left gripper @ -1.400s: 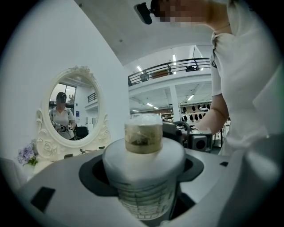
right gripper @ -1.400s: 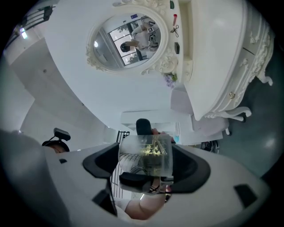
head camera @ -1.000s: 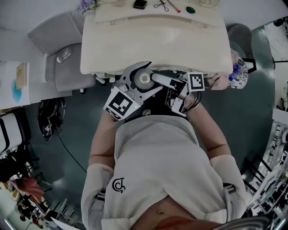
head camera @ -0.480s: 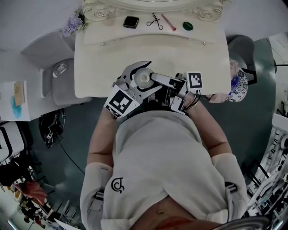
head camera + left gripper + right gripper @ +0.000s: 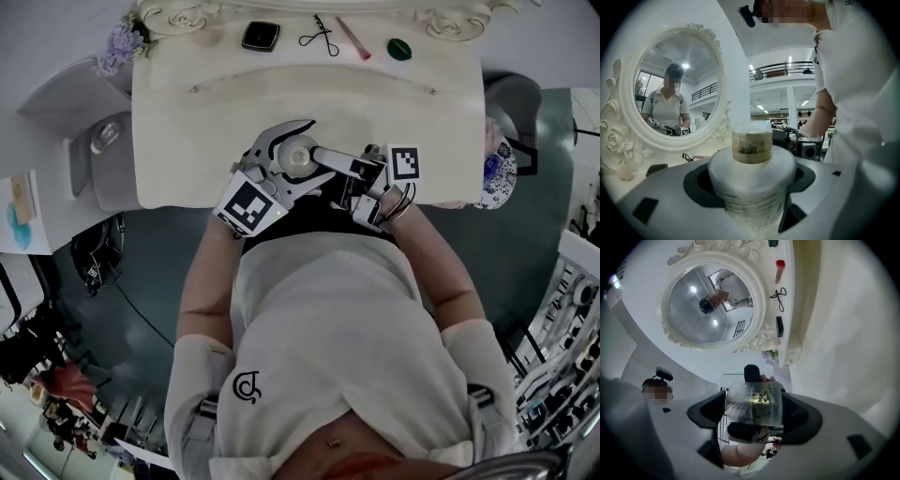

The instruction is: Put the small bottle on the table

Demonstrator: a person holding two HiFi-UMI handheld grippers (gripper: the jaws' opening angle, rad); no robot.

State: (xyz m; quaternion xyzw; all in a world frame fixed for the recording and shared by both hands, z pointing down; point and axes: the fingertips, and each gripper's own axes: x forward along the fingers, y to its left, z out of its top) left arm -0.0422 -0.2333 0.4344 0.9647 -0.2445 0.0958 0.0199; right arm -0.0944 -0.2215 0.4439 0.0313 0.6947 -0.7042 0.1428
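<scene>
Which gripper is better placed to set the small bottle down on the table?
Left, probably. The left gripper grips the small white bottle by its body, over the cream dressing table. The right gripper pinches only its clear cap.

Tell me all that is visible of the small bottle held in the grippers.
The small bottle has a round white body, plastic-looking, with faint print, and a clear cap with gold marks. It stands upright. The left gripper is shut on its body, the right gripper on the cap. It is over the table, near the front edge; contact cannot be seen.
</scene>
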